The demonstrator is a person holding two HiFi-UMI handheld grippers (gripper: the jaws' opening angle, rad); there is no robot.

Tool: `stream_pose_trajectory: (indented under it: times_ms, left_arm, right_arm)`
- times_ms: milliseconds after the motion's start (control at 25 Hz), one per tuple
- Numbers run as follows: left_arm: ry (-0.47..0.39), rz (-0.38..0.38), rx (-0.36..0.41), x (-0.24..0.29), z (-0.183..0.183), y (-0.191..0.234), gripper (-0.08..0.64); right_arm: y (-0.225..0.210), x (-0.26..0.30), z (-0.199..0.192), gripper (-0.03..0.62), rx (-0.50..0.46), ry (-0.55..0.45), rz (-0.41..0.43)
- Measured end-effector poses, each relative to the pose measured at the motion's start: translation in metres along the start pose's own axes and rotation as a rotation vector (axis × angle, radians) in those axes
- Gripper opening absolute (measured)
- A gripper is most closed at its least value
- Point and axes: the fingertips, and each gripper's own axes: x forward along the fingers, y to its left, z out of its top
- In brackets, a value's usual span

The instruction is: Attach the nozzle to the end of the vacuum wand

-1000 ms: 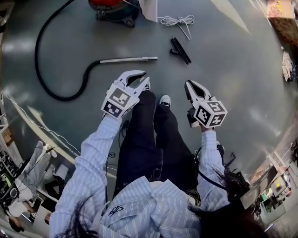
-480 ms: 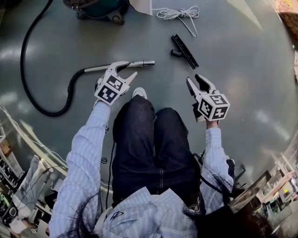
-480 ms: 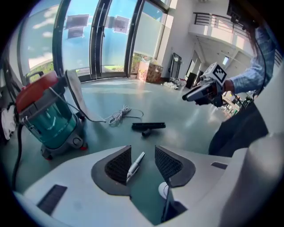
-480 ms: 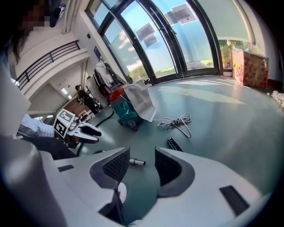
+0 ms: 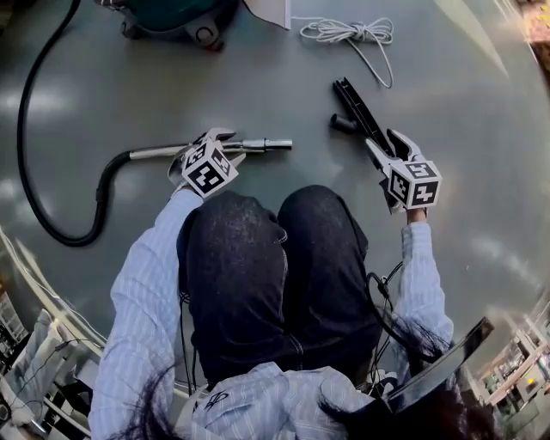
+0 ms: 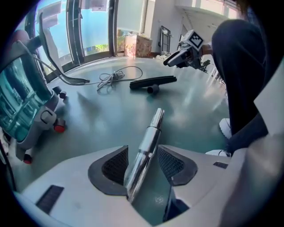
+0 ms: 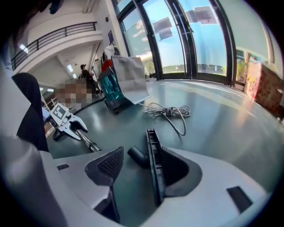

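Chrome first: the vacuum wand (image 5: 262,145) lies flat on the grey-green floor (image 5: 481,103) at about eleven o'clock from your knees (image 5: 258,215), its free end pointing toward three o'clock. Your left gripper (image 5: 229,143) straddles it, and its jaws are spread and have just been opening. In the left gripper view the tube runs up between the two pads, close to the left one with a gap on the right, and neither pad squeezes it. The black hose (image 5: 107,170) leaves the wand's other end at nine o'clock and loops round toward the teal vacuum body (image 5: 180,13) at twelve.

The black nozzle (image 5: 352,99) lies at one o'clock, long and narrow, with its round socket stub on the wand's side. Your right gripper (image 5: 384,143) is at its near end, and its jaws too are wide and have just been opening. In the right gripper view the nozzle's bar lies along the right pad and the left pad stands clear. Wand end and nozzle are well apart. A coiled white cord (image 5: 348,32) lies beyond the nozzle, between twelve and one o'clock.
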Motion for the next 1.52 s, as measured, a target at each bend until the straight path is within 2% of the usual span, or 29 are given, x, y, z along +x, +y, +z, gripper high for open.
stream_pose_trajectory:
  times_ms: [240, 400, 720, 1000, 1120, 1320, 1520]
  left_arm:
    - [0.050, -0.036, 0.113, 0.041, -0.019, -0.001, 0.184]
    - [0.051, -0.042, 0.149, 0.053, -0.020, -0.003, 0.187]
    - [0.032, -0.067, 0.137, 0.055, -0.021, -0.001, 0.190]
    - [0.014, -0.048, 0.153, 0.056, -0.022, -0.003, 0.190]
    - [0.002, -0.037, 0.154, 0.056, -0.021, 0.000, 0.198]
    - [0.022, -0.015, 0.141, 0.054, -0.020, 0.005, 0.196]
    - [0.043, -0.002, 0.132, 0.050, -0.014, 0.008, 0.196]
  right_arm:
    - [-0.024, 0.050, -0.025, 0.288, -0.145, 0.120, 0.025]
    - [-0.034, 0.065, -0.033, 0.295, -0.227, 0.217, -0.002]
    - [-0.039, 0.099, -0.051, 0.295, -0.139, 0.316, 0.058]
    - [-0.032, 0.103, -0.050, 0.290, -0.047, 0.315, 0.079]
    - [-0.019, 0.104, -0.048, 0.242, -0.110, 0.321, 0.097]
    - [0.026, 0.107, -0.054, 0.238, -0.255, 0.342, 0.212]
    - [0.045, 0.111, -0.053, 0.236, -0.307, 0.340, 0.221]
